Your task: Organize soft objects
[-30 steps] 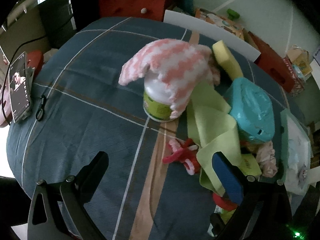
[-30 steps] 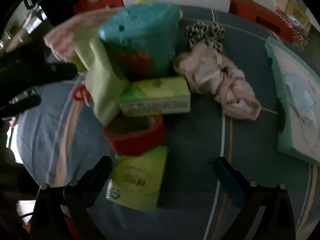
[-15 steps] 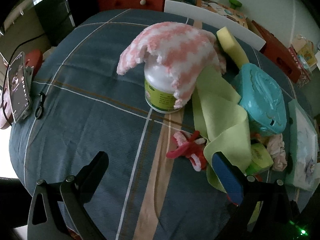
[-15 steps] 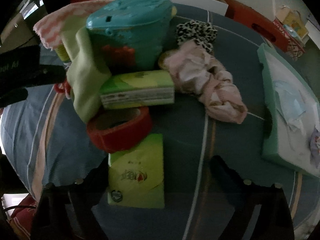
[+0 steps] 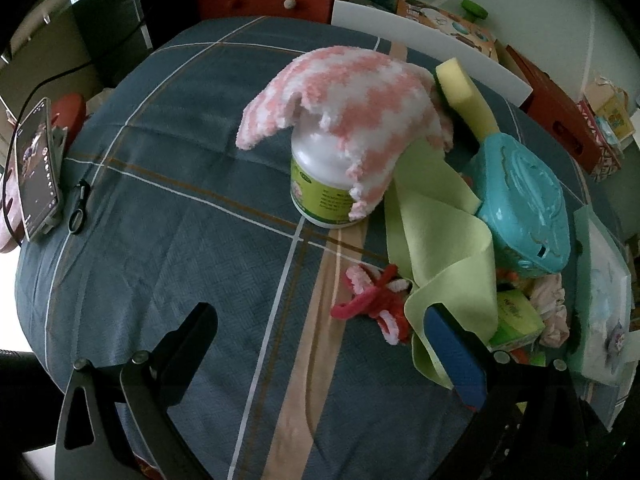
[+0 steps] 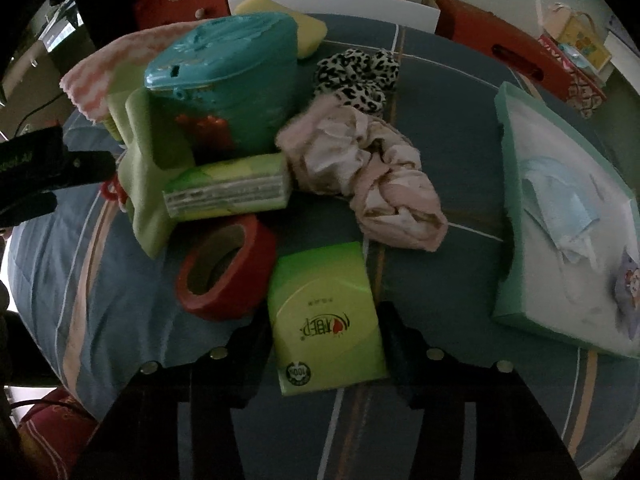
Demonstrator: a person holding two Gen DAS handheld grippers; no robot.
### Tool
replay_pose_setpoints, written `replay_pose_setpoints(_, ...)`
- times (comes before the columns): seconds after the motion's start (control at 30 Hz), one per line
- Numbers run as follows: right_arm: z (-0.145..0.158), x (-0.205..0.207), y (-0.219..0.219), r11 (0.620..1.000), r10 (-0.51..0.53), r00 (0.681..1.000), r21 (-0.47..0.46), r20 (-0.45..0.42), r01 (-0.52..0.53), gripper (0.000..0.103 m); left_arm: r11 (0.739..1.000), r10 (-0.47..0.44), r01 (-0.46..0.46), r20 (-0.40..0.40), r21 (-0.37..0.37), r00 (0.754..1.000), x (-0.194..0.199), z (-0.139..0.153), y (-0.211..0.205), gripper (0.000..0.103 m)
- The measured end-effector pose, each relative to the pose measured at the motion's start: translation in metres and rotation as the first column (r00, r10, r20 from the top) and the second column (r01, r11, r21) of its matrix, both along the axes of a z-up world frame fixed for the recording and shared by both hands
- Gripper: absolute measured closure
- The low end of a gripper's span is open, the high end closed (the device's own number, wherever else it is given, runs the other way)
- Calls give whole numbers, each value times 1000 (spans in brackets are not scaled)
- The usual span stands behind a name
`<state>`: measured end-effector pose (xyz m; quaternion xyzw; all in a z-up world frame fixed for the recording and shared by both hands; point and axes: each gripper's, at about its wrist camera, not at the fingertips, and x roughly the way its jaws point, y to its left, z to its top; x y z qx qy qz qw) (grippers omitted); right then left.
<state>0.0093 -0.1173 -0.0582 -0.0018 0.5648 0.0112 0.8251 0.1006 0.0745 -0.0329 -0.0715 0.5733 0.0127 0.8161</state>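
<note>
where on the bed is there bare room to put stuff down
Bare blanket between the phone and the white bottle, up to the open left gripper. Crowded right of the bottle: green cloth, teal container, tape roll, tissue pack between the right gripper's fingers.

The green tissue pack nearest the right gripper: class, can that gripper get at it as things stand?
Probably yes. The green tissue pack lies flat between the right gripper's fingers, with only the red tape roll crowding one side.
</note>
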Motion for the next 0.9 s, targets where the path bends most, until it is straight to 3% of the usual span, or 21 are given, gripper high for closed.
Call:
replay_pose_setpoints(0.3,11,6,-40,998,-57,998,-29,26,58,50,1000,9,-9,13,-12,1000,-1,4,1,0)
replay_pose_setpoints(0.5,32,7,-63,995,-100,991,-21,89,102,50,1000,24,-23,37,-19,999,-3,15,7,0)
replay_pose_setpoints(0.9,58,23,-85,981,-193,965,39,175,189,50,991,80,-71,70,-117,994,2,29,7,0)
